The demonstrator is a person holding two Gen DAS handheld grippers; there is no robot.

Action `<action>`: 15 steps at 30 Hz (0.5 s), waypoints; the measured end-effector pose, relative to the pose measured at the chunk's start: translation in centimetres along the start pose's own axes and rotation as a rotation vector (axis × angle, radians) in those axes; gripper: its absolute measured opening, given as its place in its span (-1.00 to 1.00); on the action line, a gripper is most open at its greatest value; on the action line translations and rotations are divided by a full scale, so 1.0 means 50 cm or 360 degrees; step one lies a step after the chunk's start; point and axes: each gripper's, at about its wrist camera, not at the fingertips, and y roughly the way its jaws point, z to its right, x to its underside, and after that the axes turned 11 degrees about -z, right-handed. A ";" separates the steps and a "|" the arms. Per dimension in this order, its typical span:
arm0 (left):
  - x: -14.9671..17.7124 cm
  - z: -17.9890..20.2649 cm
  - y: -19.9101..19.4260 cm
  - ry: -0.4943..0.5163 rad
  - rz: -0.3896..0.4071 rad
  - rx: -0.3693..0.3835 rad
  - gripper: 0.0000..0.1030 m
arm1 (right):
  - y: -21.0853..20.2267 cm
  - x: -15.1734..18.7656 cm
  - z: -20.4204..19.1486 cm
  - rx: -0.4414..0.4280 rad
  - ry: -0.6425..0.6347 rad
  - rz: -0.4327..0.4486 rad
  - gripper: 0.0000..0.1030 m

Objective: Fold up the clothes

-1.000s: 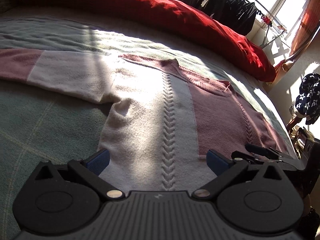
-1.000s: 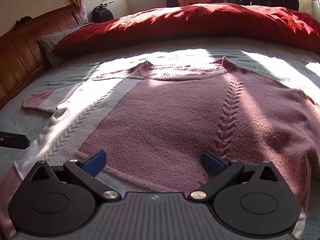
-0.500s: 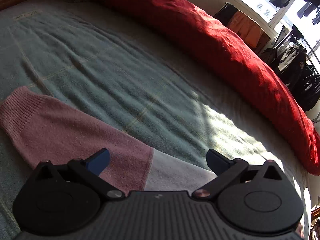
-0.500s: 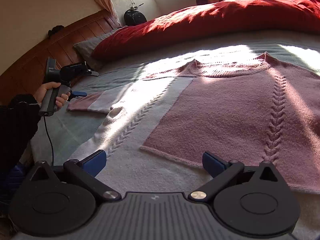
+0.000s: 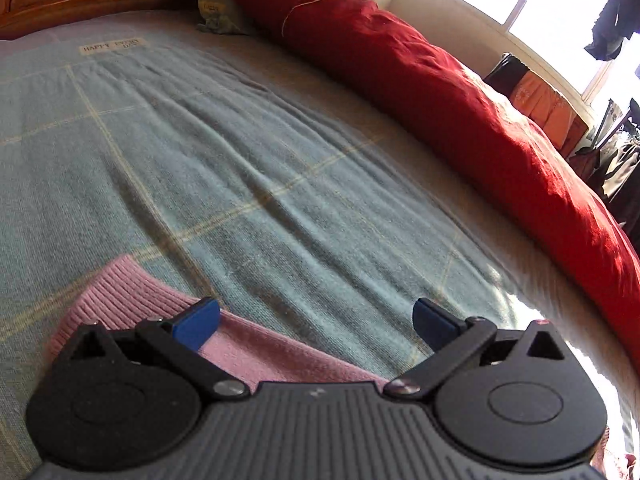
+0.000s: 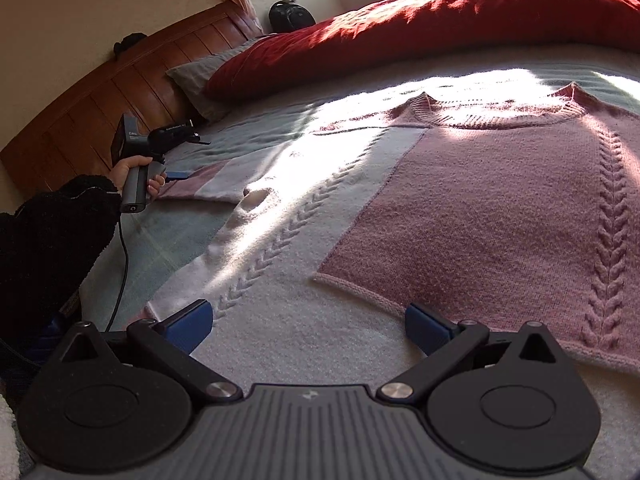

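Left wrist view, my left claw [image 5: 316, 322]: its jaws stand wide apart and hold nothing.
Left wrist view, sleeve cuff [image 5: 120, 288]: the pink ribbed end of the sweater lies flat on the blue-green blanket [image 5: 248, 168]. It sits just under and beside my left blue fingertip [image 5: 196, 324]; I cannot tell if they touch.
Left wrist view, background: a red duvet [image 5: 460, 96] lies along the far edge of the bed.
Right wrist view, my right claw [image 6: 308, 326]: the jaws are wide apart, empty, low over the white lower part of the sweater.
Right wrist view, sweater [image 6: 500, 208]: spread flat in front of me, neck on the far side, pink panel between and beyond my fingers.
Right wrist view, left hand [image 6: 138, 178]: it holds the other claw's handle at the far sleeve end.
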 end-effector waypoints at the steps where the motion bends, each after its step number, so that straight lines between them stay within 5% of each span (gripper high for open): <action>1: 0.001 0.004 -0.007 -0.0014 0.0001 -0.0007 0.98 | 0.000 0.000 -0.001 0.0002 -0.0003 0.0000 1.00; 5: 0.034 0.069 -0.040 0.0073 -0.0078 0.0178 0.98 | -0.001 0.002 -0.005 0.0017 -0.0017 -0.0001 1.00; 11: 0.166 0.312 -0.077 0.0478 -0.0348 0.0572 0.98 | 0.002 0.004 -0.011 0.0045 -0.0043 -0.0006 1.00; 15: 0.272 0.468 -0.080 0.0821 -0.0467 0.0716 0.98 | 0.000 0.007 -0.006 0.0021 -0.0033 0.0003 1.00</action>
